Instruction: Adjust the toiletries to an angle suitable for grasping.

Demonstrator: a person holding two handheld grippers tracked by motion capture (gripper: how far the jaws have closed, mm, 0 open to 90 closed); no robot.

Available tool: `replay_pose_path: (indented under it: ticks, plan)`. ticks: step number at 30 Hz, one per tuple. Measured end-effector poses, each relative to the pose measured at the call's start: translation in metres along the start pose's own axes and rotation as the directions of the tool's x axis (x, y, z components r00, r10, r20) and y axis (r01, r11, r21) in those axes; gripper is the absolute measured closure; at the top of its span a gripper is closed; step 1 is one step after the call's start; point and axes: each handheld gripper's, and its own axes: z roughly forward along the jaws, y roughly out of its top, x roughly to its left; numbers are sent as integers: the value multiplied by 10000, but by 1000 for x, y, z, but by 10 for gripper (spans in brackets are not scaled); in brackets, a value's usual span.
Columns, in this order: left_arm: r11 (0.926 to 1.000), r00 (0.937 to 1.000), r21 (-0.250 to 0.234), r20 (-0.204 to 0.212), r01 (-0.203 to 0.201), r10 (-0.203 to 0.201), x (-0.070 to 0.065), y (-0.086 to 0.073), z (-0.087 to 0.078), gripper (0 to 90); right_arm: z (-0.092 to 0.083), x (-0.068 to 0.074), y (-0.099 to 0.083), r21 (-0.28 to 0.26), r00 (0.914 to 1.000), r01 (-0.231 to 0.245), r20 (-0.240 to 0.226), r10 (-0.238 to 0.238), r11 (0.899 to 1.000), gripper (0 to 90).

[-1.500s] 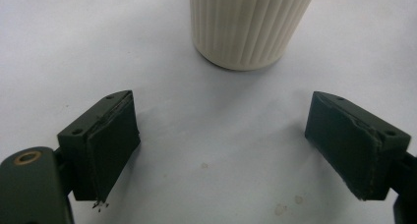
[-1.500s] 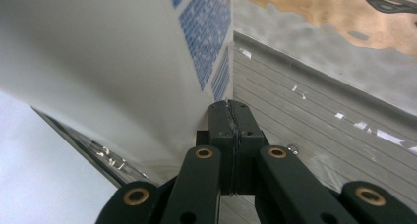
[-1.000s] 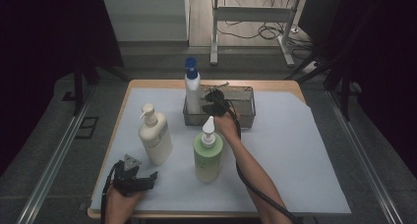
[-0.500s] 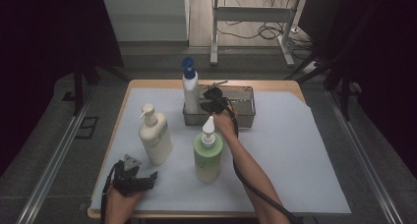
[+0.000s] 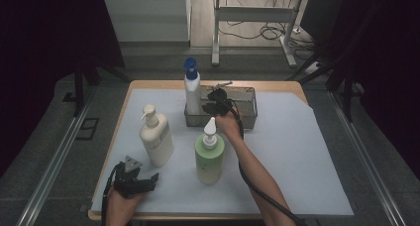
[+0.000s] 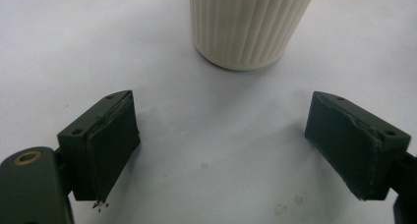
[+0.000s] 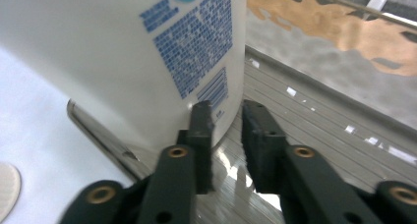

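My R gripper sits over the metal tray at the far side of the table, just beside the white bottle w/ the blue pump. In the right gripper view the jaws stand narrow, a slim gap between them, nothing gripped; they've just been opening a bit. The bottle's wall is right at the L jaw, touching or nearly so, I can't tell which, and it stands inside the tray's near-left corner, ahead and to the left of the jaws. The tray floor runs under the jaws and off to their right.

My L gripper rests low at the near-left table edge, jaws wide, nothing between them. In the left gripper view the ribbed cream bottle stands straight ahead of the jaws, apart from both pads, on the pale mat.

The green bottle stands between the two grippers, just nearer me than the R hand.
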Motion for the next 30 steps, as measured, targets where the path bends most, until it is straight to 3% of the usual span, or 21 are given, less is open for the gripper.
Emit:
replay_pose_path:
  ticks: [4, 10, 13, 22, 30]
  plan:
    - [10000, 10000, 2, 0, -12, 12, 0, 0, 0, 123, -10, -1, -3, -159, 9996, 240, 163, -237, 9996, 610]
    - [10000, 10000, -15, 2, 4, -4, 0, 0, 0, 123, -28, -7, -8, -464, 9993, 345, -112, -350, 9983, 450]
    - [10000, 10000, -17, 2, 3, -3, 0, 0, 0, 123, -36, -9, -12, -563, 9980, 446, -412, -470, 9974, 401]
    - [10000, 10000, -12, -2, 5, -5, 0, 0, 0, 123, -53, -6, -23, -628, 9917, 1185, -435, -1213, 9910, 293]
    - [10000, 10000, -17, -11, 2, -2, 0, 0, 0, 123, -62, -6, -34, -587, 9883, 1244, -818, -1290, 9905, 227]
